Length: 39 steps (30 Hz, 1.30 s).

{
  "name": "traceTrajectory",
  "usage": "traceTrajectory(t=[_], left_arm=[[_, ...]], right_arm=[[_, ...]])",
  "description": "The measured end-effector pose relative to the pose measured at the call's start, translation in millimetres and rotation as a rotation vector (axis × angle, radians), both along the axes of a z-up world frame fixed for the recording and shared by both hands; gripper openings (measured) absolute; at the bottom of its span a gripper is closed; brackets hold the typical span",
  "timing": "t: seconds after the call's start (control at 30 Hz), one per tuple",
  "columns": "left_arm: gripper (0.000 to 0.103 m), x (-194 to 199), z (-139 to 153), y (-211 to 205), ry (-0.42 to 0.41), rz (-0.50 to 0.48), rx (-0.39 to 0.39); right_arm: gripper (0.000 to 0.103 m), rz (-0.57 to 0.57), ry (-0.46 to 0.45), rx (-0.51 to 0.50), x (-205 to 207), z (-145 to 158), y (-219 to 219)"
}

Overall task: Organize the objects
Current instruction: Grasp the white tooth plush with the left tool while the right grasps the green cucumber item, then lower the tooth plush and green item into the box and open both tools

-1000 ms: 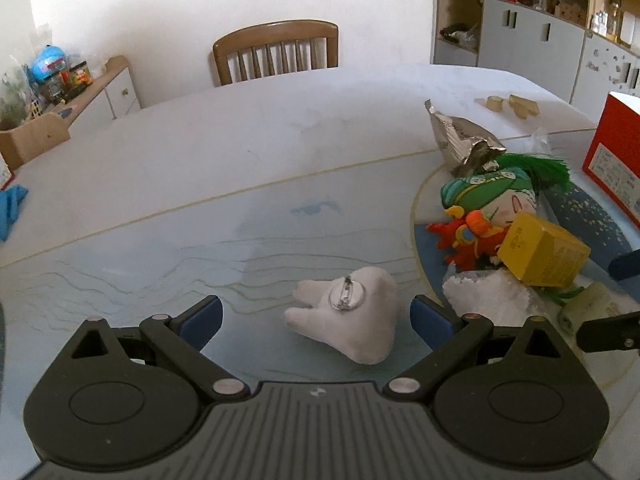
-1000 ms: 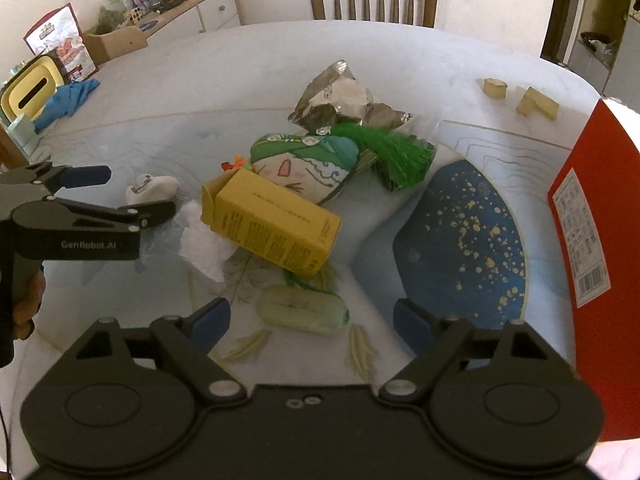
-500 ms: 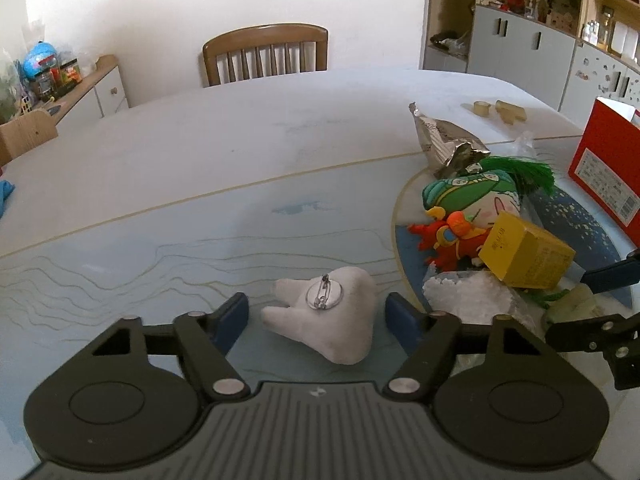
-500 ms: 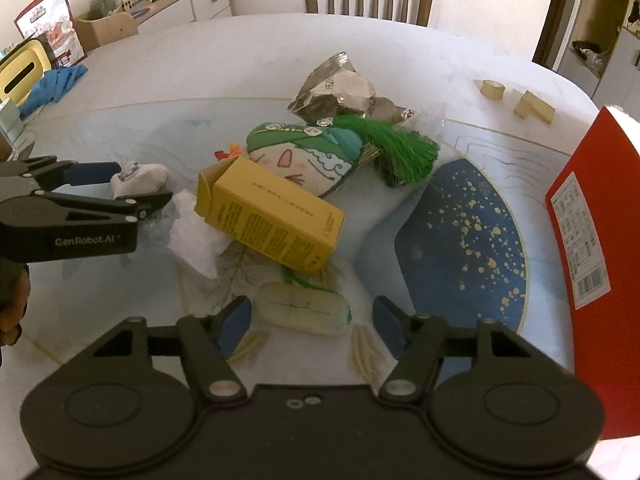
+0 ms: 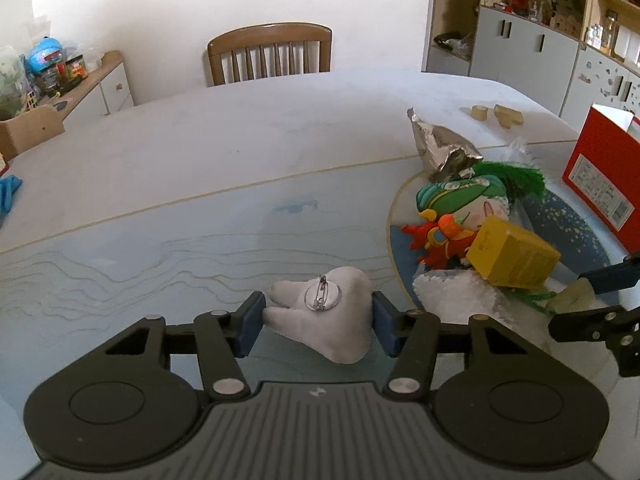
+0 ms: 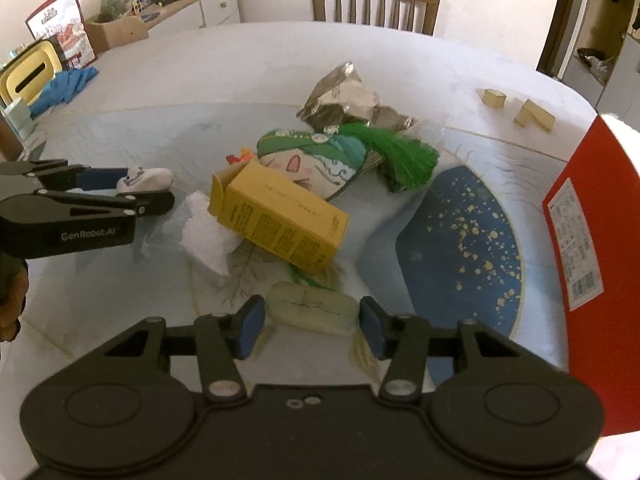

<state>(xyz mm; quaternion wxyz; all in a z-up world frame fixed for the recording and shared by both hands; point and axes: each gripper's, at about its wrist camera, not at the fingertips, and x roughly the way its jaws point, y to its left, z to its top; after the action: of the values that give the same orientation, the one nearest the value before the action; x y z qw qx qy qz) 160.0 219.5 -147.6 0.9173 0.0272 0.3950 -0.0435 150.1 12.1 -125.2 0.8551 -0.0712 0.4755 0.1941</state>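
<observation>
My left gripper (image 5: 318, 326) has closed on a white plush tooth (image 5: 320, 322) with a safety-pin badge; both pads touch its sides on the table. It also shows in the right wrist view (image 6: 146, 179). My right gripper (image 6: 312, 326) straddles a pale green soap-like bar (image 6: 314, 312), its pads at the bar's two ends, contact unclear. A yellow box (image 6: 280, 220), a green-haired doll face (image 6: 316, 160), a silver foil bag (image 6: 344, 100) and white tissue (image 6: 208, 236) lie in a pile.
A red box (image 6: 580, 240) stands at the right. Wooden blocks (image 6: 520, 110) lie far right. A chair (image 5: 270, 54) stands behind the table. A blue cloth (image 6: 66, 86) and a sideboard with clutter are at the left.
Both grippers have narrowed. The left pads closed onto the plush tooth. The right pads moved forward and closed in around the pale bar.
</observation>
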Motion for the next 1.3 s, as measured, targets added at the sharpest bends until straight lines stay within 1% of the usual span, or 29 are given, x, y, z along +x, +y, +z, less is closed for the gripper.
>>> traceTrajectory(t=[0.13, 0.2, 0.33, 0.47, 0.57, 0.73, 0.9, 1.13, 1.3], left_arm=[[0.056, -9, 16, -2, -0.014, 0.005, -0.024], [0.056, -15, 27, -3, -0.026, 0.007, -0.052], [0.056, -20, 51, -12, -0.046, 0.003, -0.068], [0.056, -22, 73, -29, -0.057, -0.001, -0.077], [0.056, -24, 90, -46, -0.066, -0.021, -0.091], [0.057, -23, 115, -81, -0.1, -0.073, -0.08], [0.057, -16, 130, -121, -0.118, -0.127, -0.069], [0.056, -2, 138, -192, -0.119, -0.207, -0.064], [0.057, 6, 135, -243, -0.113, -0.262, -0.058]], right_arm=[[0.05, -0.005, -0.019, 0.02, -6, 14, -11], [0.05, -0.009, -0.027, 0.034, -8, 23, -18], [0.05, -0.015, -0.052, 0.057, -12, 42, -33], [0.05, -0.036, -0.083, 0.093, -15, 62, -52], [0.05, -0.051, -0.11, 0.114, -15, 76, -69], [0.05, -0.074, -0.163, 0.134, -12, 97, -101], [0.05, -0.106, -0.201, 0.148, -7, 107, -138], [0.05, -0.149, -0.223, 0.157, -2, 111, -192], [0.05, -0.172, -0.218, 0.147, 0, 107, -230]])
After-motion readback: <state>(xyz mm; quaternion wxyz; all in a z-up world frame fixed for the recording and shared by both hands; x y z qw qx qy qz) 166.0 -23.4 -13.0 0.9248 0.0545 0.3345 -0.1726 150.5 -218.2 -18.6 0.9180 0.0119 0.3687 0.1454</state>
